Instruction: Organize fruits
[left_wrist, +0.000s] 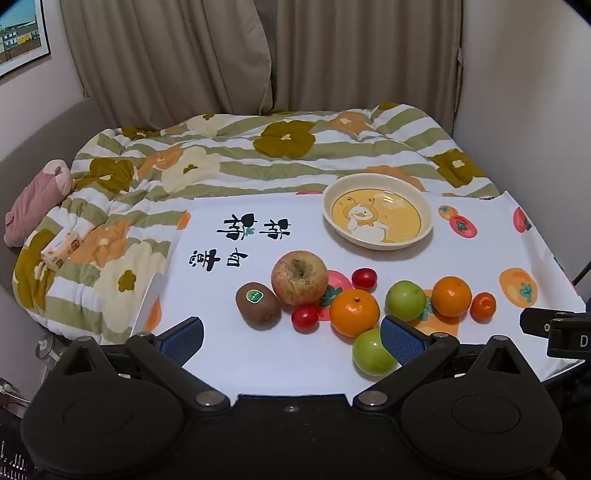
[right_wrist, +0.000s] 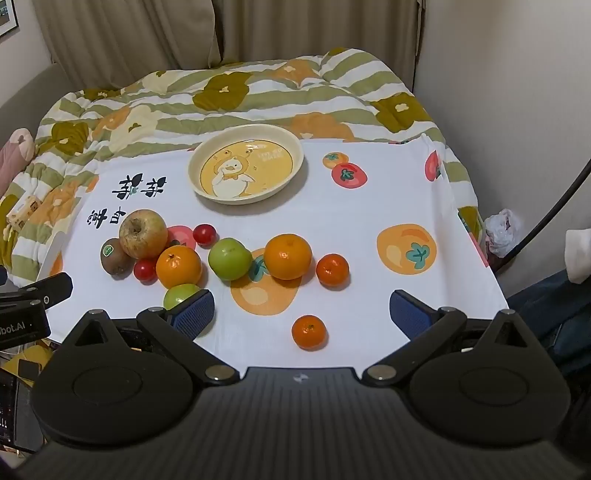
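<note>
Left gripper (left_wrist: 291, 338) and right gripper (right_wrist: 302, 308) both spread wide, holding nothing. Fruits scattered on bench (right_wrist: 369, 221) (apple (right_wrist: 143, 233), kiwi (right_wrist: 115, 256), oranges, tomatoes) near side of empty duck plate (right_wrist: 245, 164).

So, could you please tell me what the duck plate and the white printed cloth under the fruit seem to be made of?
The duck plate looks like glazed ceramic, possibly melamine: its cream rim is smooth and catches soft highlights. The white printed cloth appears to be thin matte woven fabric: it shows no glare and drapes softly over the table's right edge.
</note>
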